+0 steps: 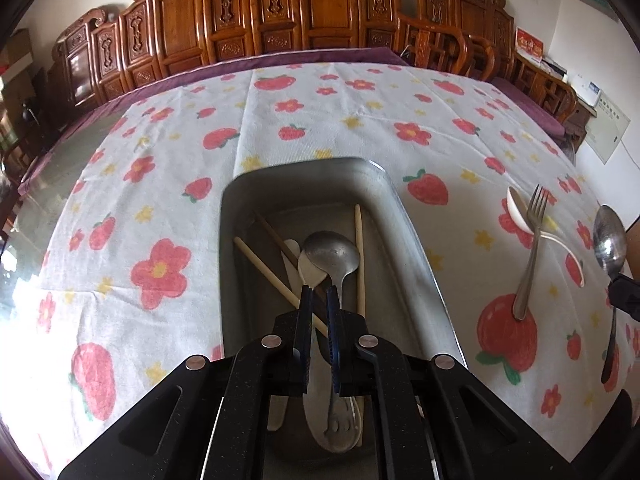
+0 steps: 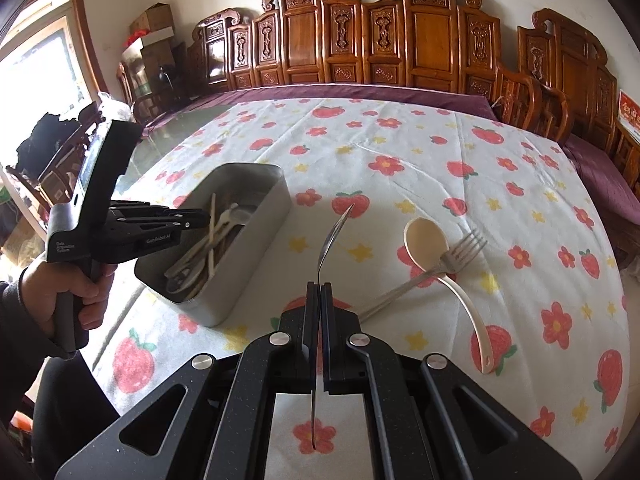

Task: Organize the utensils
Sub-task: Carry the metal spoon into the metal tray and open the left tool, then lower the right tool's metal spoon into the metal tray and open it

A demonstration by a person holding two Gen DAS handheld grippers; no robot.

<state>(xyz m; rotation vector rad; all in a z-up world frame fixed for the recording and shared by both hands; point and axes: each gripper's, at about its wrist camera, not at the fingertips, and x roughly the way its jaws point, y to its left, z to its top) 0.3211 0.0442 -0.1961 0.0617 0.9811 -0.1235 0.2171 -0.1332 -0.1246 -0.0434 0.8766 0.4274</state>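
A metal box [image 1: 416,256] [image 2: 264,216] on the flowered tablecloth holds a metal spoon [image 1: 332,260], a pale spoon, a knife and chopsticks [image 1: 360,256]. My left gripper [image 1: 319,292] hovers over the box with its jaws slightly apart and nothing between them; it also shows in the right wrist view [image 2: 200,218]. My right gripper [image 2: 320,286] is shut on a metal spoon [image 2: 334,236], held edge-on above the cloth right of the box; it also shows in the left wrist view [image 1: 610,248]. A fork [image 2: 440,268] [image 1: 530,256] lies across a white ladle spoon [image 2: 426,240] [image 1: 518,208].
Carved wooden chairs [image 2: 400,40] line the far side of the table, with more on the right [image 1: 460,44]. A purple cloth edge [image 2: 360,92] borders the tablecloth. Bare glass tabletop [image 1: 52,184] shows at the left. Boxes [image 2: 152,32] are stacked by the window.
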